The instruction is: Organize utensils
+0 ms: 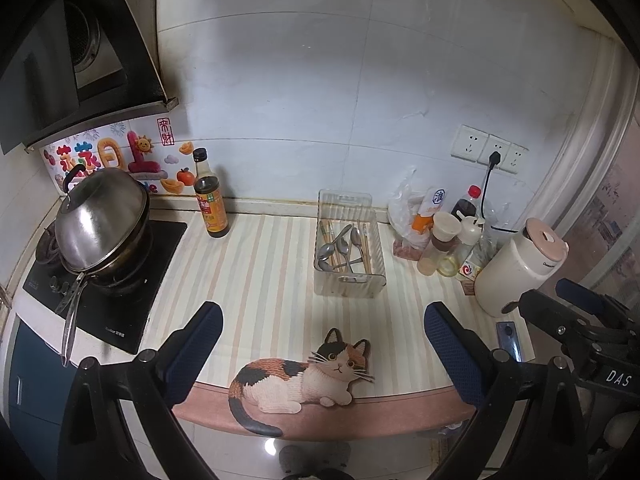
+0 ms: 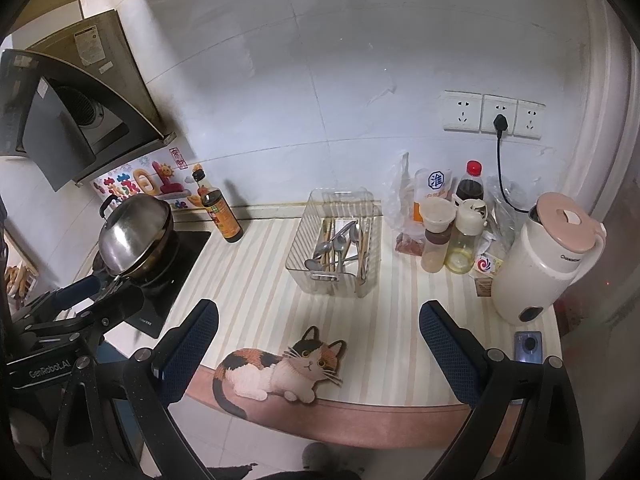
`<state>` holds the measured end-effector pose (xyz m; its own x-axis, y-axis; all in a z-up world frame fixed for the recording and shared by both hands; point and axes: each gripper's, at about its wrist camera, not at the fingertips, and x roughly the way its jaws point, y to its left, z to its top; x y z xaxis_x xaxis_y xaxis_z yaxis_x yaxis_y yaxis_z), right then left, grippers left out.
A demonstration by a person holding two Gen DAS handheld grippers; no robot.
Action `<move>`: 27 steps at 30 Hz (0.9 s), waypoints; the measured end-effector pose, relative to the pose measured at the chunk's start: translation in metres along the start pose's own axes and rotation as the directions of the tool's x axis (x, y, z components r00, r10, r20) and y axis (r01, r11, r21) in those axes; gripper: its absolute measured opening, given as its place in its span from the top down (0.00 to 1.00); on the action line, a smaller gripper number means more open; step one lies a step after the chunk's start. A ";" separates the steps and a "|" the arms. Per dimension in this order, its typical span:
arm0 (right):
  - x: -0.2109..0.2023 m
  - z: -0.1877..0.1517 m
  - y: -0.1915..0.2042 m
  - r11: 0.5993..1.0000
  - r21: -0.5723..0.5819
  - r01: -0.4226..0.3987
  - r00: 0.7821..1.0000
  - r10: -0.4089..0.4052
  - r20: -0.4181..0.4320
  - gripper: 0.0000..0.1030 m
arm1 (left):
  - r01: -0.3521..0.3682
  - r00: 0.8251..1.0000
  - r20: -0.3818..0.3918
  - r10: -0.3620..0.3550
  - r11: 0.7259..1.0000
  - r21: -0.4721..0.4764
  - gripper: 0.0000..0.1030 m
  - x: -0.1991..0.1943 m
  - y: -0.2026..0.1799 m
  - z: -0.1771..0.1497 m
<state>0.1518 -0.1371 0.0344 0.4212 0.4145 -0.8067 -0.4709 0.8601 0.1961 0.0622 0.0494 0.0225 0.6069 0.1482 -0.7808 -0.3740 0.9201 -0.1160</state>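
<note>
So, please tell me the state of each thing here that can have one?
Left hand-held gripper: open, empty.
Right hand-held gripper: open, empty.
Clear basket: upright, holds spoons and chopsticks.
Pan: on stove, covered by lid.
Soy sauce bottle: upright, capped.
Kettle: lid closed.
Middle socket: plug in.
</note>
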 end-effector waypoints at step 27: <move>0.007 0.002 0.000 1.000 0.001 -0.007 1.000 0.007 -0.020 0.01 | 0.004 1.000 -0.006 -0.004 1.000 0.005 0.00 0.005 0.001 0.004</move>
<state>0.1567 -0.1338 0.0302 0.4026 0.4145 -0.8161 -0.4728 0.8576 0.2024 0.0676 0.0526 0.0211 0.6042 0.1422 -0.7840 -0.3681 0.9225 -0.1164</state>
